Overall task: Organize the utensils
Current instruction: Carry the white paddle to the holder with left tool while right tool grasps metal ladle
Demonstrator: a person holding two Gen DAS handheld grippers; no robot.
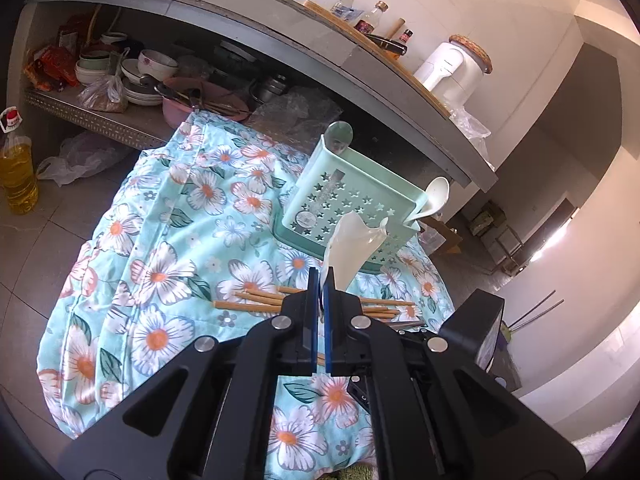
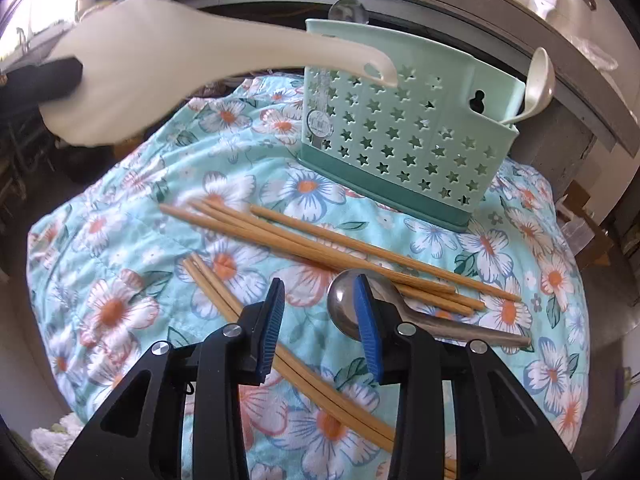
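Big floral quilt (image 2: 120,240) covering the whole work surface, soft and lumpy, so nothing sits flat on it. Mint star-punched caddy (image 2: 400,128) standing upright toward the back, right under the grey counter (image 1: 240,16), with a small white spoon (image 2: 538,80) already poking out of its end slot.

Then the white rice paddle (image 2: 132,68), up in the air near the caddy's left end, clamped in the left gripper (image 1: 320,292) with fingers pressed together on the blade. Looks like light, stiff plastic, a bit slick, so probably best kept pinched on a flat face and dropped in handle-first.

Bamboo chopsticks (image 2: 320,248) scattered across the quilt in front of the caddy, some crossing each other. Light, rigid, prone to rolling; likely easiest grabbed mid-length, a pair at a time.

Metal spoon (image 2: 348,308) lying among them, bowl up, handle trailing right. Heavier and slippery, and the soft cloth may let it sink a little, so the neck just behind the bowl seems the safest spot.

Right gripper (image 2: 320,316) hovering low over that, fingers apart and nothing between them, one blue pad over the bowl.
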